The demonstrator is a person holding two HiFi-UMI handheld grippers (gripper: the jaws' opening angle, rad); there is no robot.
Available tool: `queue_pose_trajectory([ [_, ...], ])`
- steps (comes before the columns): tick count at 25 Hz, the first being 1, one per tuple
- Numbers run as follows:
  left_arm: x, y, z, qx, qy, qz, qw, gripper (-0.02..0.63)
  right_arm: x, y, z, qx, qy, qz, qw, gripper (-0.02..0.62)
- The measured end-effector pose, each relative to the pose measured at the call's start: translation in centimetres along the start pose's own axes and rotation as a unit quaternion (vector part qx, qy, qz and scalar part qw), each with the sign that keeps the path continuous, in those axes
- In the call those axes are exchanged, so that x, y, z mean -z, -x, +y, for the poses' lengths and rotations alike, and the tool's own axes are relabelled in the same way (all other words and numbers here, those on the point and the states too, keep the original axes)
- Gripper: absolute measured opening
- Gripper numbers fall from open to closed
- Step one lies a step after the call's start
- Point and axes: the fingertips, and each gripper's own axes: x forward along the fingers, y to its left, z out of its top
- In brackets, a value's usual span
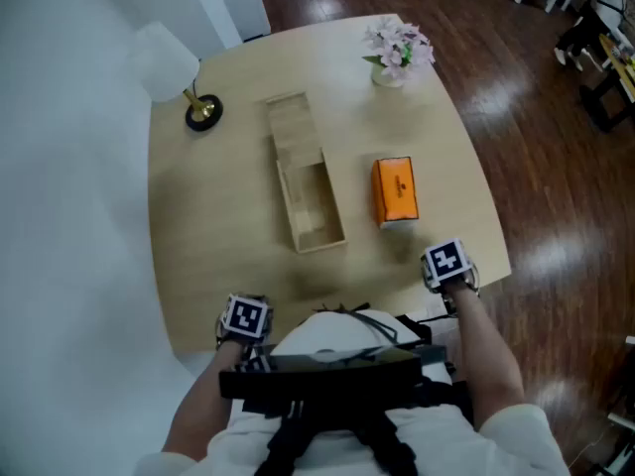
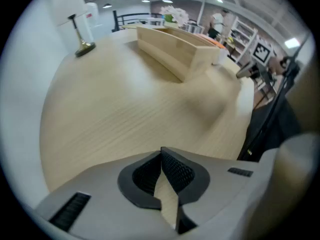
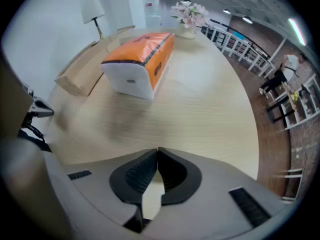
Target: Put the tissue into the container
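An orange and white tissue pack (image 1: 395, 190) (image 3: 141, 63) lies on the round wooden table (image 1: 218, 226), right of a long open wooden box (image 1: 308, 188) (image 2: 175, 49). My right gripper (image 1: 446, 263) (image 3: 158, 151) hovers at the table's near right edge, a little short of the pack, shut with nothing between its tips. My left gripper (image 1: 244, 317) (image 2: 161, 152) is at the near left edge, also shut and empty, pointing across bare tabletop toward the box.
A gold-footed lamp with a white shade (image 1: 193, 102) (image 2: 82, 46) stands at the far left. A vase of pink flowers (image 1: 397, 53) (image 3: 187, 16) sits at the far edge. Dark wooden floor (image 1: 556, 196) surrounds the table on the right.
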Motion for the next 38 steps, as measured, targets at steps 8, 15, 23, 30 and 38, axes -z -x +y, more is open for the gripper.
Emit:
queue_pose_trajectory([
  [8, -3.6, 4.0, -0.5, 0.087, 0.171, -0.196, 0.9615, -0.008, -2.1, 1.3, -0.3, -0.071, -0.163, -0.104, 0.979, 0.013],
  [15, -8.5, 7.8, -1.1, 0.093, 0.162, -0.266, 0.9457, -0.008, -10.4, 6.0, -0.9, -0.128, -0.191, -0.217, 0.949, 0.174],
  [23, -11.2, 11.5, -2.2, 0.099, 0.147, -0.306, 0.9354, -0.008, -16.2, 7.2, 1.1, -0.149, -0.167, -0.253, 0.941, 0.325],
  [30, -11.9, 13.1, -4.4, 0.161, 0.158, -0.318, 0.9209, -0.008, -18.7, 4.8, 3.3, -0.138, -0.122, -0.218, 0.958, 0.476],
  [38, -11.7, 13.0, -5.9, 0.173, 0.139, -0.308, 0.9251, -0.008, -19.0, 0.5, 3.4, -0.108, -0.116, -0.161, 0.974, 0.489],
])
